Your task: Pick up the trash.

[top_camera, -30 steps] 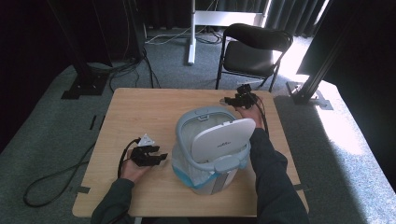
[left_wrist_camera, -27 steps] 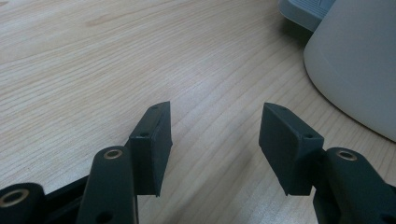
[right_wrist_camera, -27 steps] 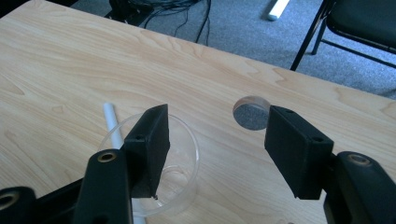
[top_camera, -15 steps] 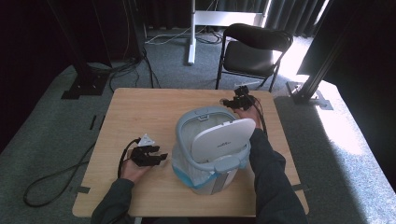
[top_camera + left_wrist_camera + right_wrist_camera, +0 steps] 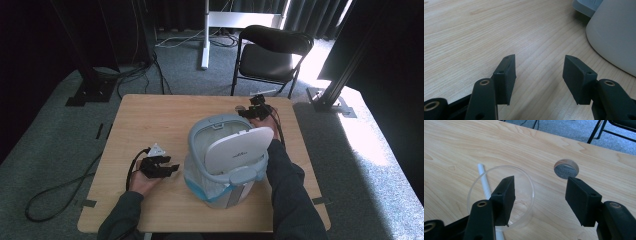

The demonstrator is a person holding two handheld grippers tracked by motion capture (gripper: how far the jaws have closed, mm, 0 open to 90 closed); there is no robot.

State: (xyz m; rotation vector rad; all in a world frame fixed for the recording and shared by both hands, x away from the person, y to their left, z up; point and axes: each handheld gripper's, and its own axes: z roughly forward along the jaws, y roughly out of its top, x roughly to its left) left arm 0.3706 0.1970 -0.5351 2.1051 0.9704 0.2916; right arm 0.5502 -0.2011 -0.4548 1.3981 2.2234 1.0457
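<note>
Clear cup (image 5: pixel 500 200), white straw (image 5: pixel 484 180), pale wood-grain table (image 5: pixel 454 150) (black claws), grey-white bin (image 5: pixel 227 152) w/ blue liner.

The right gripper (image 5: pixel 537 200) hovered with its jaws apart over a wooden table (image 5: pixel 461 145). A clear plastic cup (image 5: pixel 524 187) stood beneath, one jaw over its mouth, a white straw (image 5: pixel 483 178) alongside, near a round cable hole (image 5: pixel 566 168).

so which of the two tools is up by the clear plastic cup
The right tool, at the table's far edge behind the bin: its jaws stand open over the clear cup. The left tool is over bare wood beside the bin.
</note>
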